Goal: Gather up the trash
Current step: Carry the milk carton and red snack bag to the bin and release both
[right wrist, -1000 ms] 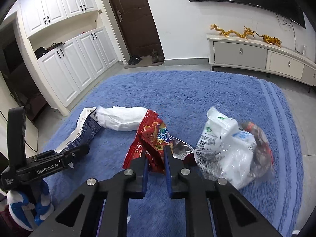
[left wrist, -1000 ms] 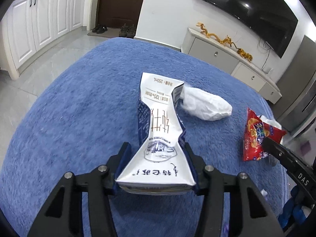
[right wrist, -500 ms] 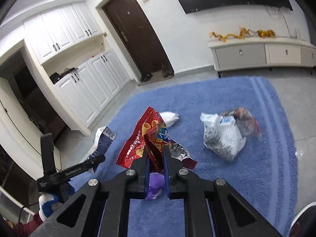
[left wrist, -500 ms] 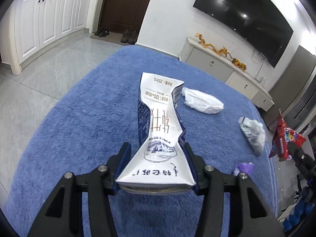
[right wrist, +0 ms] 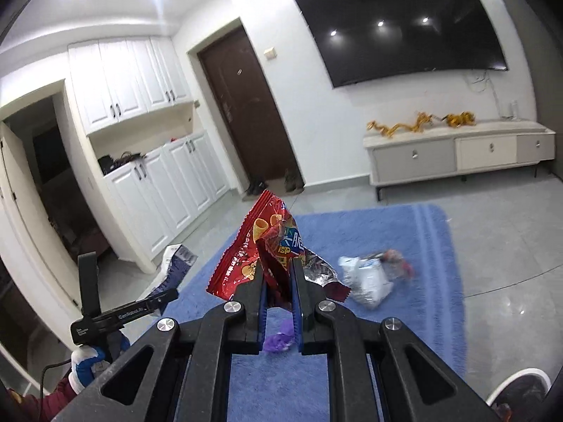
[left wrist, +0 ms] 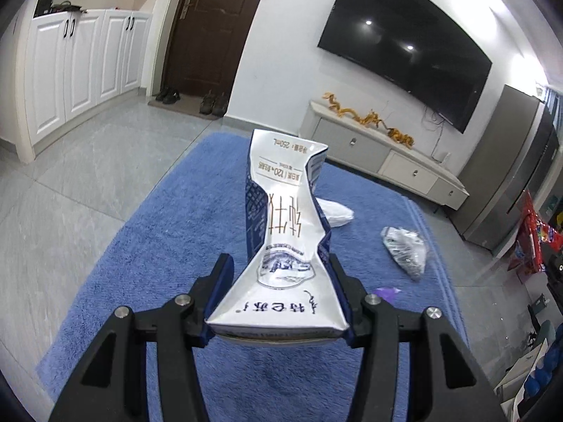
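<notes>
My left gripper (left wrist: pixel 281 267) is shut on a crushed white and blue milk carton (left wrist: pixel 285 232) and holds it high above the blue rug (left wrist: pixel 169 239). The carton and left gripper also show in the right wrist view (right wrist: pixel 176 263). My right gripper (right wrist: pixel 278 274) is shut on a red snack bag (right wrist: pixel 260 246), also raised above the rug; the bag shows at the right edge of the left wrist view (left wrist: pixel 531 242). On the rug lie a white crumpled wrapper (left wrist: pixel 334 212), a clear plastic bag of trash (left wrist: pixel 404 249) (right wrist: pixel 373 277) and a small purple scrap (left wrist: pixel 387 292) (right wrist: pixel 279 337).
A low TV cabinet (left wrist: pixel 387 154) stands against the far wall under a wall-mounted TV (left wrist: pixel 404 52). White cupboards (left wrist: pixel 81 70) line the left wall beside a brown door (left wrist: pixel 207 31) with shoes (left wrist: pixel 211 102). Grey tile floor surrounds the rug. A white rim (right wrist: pixel 520 390) shows bottom right.
Both grippers have risen well above the rug, each keeping its item. The trash left on the rug looks smaller and farther away.
</notes>
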`<action>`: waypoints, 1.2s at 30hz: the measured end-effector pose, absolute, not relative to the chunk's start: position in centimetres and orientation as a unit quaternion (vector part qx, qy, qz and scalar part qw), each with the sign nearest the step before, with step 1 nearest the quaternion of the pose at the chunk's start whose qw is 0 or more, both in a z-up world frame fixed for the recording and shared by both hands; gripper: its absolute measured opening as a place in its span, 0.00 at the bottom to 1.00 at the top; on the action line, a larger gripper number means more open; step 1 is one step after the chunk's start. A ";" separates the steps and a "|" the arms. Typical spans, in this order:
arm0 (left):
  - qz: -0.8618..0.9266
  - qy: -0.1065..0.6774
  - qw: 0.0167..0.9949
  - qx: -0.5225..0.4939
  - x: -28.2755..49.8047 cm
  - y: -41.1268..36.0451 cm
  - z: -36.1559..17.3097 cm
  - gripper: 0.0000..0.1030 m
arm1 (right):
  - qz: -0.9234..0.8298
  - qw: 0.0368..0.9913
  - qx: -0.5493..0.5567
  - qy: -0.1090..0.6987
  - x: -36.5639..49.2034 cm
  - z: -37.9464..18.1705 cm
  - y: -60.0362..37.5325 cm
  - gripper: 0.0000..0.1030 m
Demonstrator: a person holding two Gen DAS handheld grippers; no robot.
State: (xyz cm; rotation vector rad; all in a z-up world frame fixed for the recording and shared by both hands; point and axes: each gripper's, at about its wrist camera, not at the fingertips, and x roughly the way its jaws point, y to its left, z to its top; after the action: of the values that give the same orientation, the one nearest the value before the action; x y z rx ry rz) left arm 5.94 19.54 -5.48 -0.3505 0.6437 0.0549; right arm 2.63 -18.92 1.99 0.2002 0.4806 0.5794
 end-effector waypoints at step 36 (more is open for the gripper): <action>-0.341 0.441 0.817 0.145 8.5 -31.8 -10.2 0.48 | -0.092 0.902 0.247 0.342 -6.7 -17.5 -53.2 0.11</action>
State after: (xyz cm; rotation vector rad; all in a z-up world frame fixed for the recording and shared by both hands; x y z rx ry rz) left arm 8.46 -31.80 -10.20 0.3091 0.9399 -0.7272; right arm -6.68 -53.18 -17.48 0.5108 0.7070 -0.1903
